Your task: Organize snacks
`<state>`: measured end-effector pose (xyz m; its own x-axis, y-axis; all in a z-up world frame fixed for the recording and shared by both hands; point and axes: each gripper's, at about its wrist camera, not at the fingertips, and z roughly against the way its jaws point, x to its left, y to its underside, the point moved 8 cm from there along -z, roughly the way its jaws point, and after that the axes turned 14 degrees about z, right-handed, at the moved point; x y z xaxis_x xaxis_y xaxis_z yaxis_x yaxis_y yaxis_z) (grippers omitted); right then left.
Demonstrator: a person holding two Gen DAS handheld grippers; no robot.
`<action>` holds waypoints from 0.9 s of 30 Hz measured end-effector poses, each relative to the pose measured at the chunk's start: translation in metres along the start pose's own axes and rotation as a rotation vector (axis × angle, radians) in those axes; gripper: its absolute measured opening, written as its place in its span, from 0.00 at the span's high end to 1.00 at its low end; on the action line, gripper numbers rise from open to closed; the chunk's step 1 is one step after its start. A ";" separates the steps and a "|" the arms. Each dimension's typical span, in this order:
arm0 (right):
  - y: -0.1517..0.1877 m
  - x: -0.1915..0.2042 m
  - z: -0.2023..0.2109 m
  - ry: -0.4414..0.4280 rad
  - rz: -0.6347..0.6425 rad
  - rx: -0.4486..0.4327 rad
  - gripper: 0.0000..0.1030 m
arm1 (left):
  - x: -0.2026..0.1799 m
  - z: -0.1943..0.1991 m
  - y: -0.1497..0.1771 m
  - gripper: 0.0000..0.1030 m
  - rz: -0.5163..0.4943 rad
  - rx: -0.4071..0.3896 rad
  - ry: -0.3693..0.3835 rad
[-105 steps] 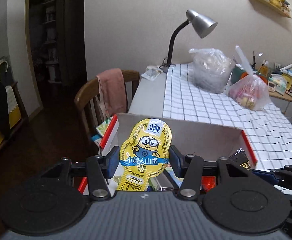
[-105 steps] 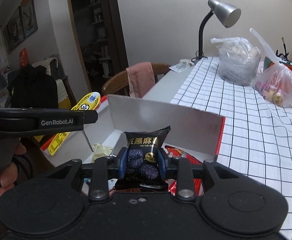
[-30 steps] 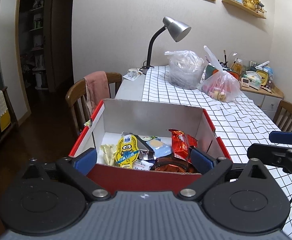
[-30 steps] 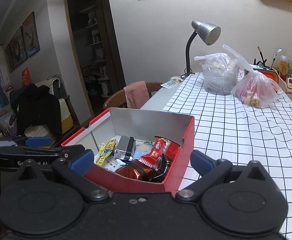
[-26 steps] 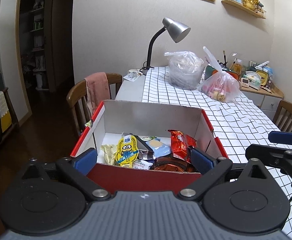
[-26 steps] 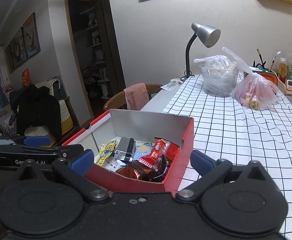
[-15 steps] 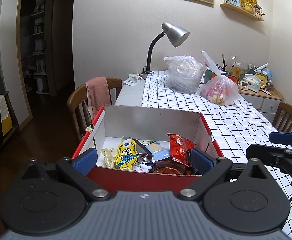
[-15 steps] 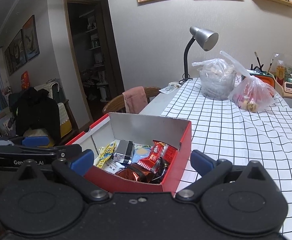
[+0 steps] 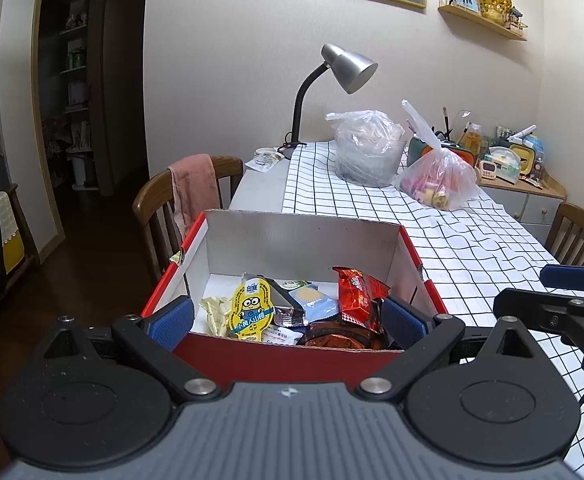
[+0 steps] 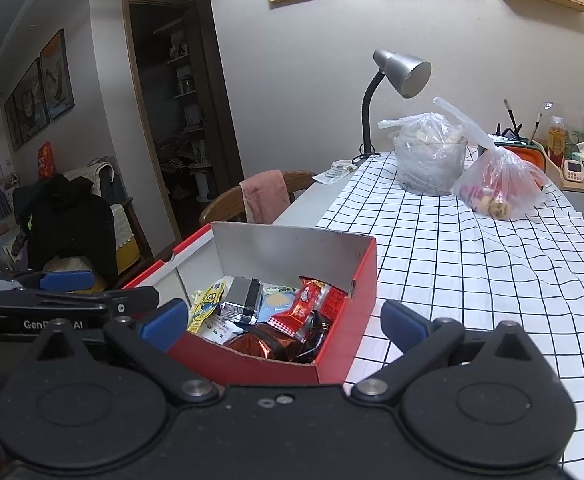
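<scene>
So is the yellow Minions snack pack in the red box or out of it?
In. The yellow Minions pack lies inside the red box among other wrappers.

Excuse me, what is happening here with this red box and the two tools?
A person is sorting snacks with a handheld gripper in each hand. The left gripper and the right gripper are both open and hold nothing, in front of the red box at the table's near end. Inside it lie a yellow cartoon packet, a red packet and other snacks.
</scene>
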<state>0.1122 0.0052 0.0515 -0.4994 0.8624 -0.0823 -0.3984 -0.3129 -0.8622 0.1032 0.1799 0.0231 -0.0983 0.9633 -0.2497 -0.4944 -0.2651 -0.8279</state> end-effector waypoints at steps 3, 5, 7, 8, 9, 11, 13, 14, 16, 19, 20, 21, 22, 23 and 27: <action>-0.001 0.000 0.000 0.002 -0.002 -0.001 0.00 | -0.001 0.000 0.000 0.02 -0.002 0.001 0.001; -0.001 0.000 0.000 0.001 -0.004 -0.002 0.00 | -0.001 0.001 0.001 0.02 -0.004 0.000 0.002; -0.001 0.000 0.000 0.002 -0.002 -0.001 0.00 | -0.001 0.001 0.001 0.02 -0.004 0.000 0.001; -0.001 0.000 0.000 0.001 -0.002 -0.001 0.00 | -0.001 0.000 0.001 0.02 -0.003 0.000 0.002; -0.001 0.000 0.000 0.001 -0.003 -0.001 0.00 | -0.001 0.000 0.001 0.02 -0.002 -0.001 0.002; 0.000 0.000 0.000 -0.002 -0.004 -0.001 0.00 | -0.001 0.000 0.001 0.02 -0.003 -0.002 0.001; 0.001 -0.001 -0.001 -0.001 -0.004 0.001 0.00 | -0.001 0.001 0.000 0.02 0.000 -0.004 0.001; 0.001 -0.001 -0.001 -0.001 -0.005 0.002 0.00 | -0.001 0.001 0.000 0.02 0.001 -0.004 0.003; 0.001 -0.001 -0.001 -0.001 -0.008 0.003 0.00 | -0.001 0.002 0.000 0.02 -0.002 -0.008 0.003; 0.002 -0.001 -0.002 -0.003 -0.011 0.004 0.00 | -0.002 0.002 0.000 0.02 -0.004 -0.006 0.006; 0.002 -0.001 -0.002 -0.004 -0.011 0.004 0.00 | -0.002 0.003 0.000 0.02 -0.005 -0.007 0.006; 0.002 0.000 -0.003 -0.006 -0.011 0.005 0.00 | -0.002 0.003 0.000 0.02 -0.005 -0.006 0.005; 0.003 0.000 -0.002 -0.007 -0.012 0.005 0.00 | -0.002 0.003 0.000 0.02 -0.005 -0.006 0.005; 0.003 0.000 -0.002 -0.007 -0.012 0.004 0.00 | -0.002 0.003 0.000 0.02 -0.004 -0.006 0.005; 0.003 0.000 -0.002 -0.007 -0.014 0.005 0.00 | -0.002 0.003 0.000 0.02 -0.005 -0.006 0.005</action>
<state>0.1121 0.0050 0.0477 -0.4990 0.8641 -0.0663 -0.4093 -0.3024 -0.8608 0.1008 0.1783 0.0249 -0.0917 0.9644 -0.2480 -0.4895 -0.2605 -0.8322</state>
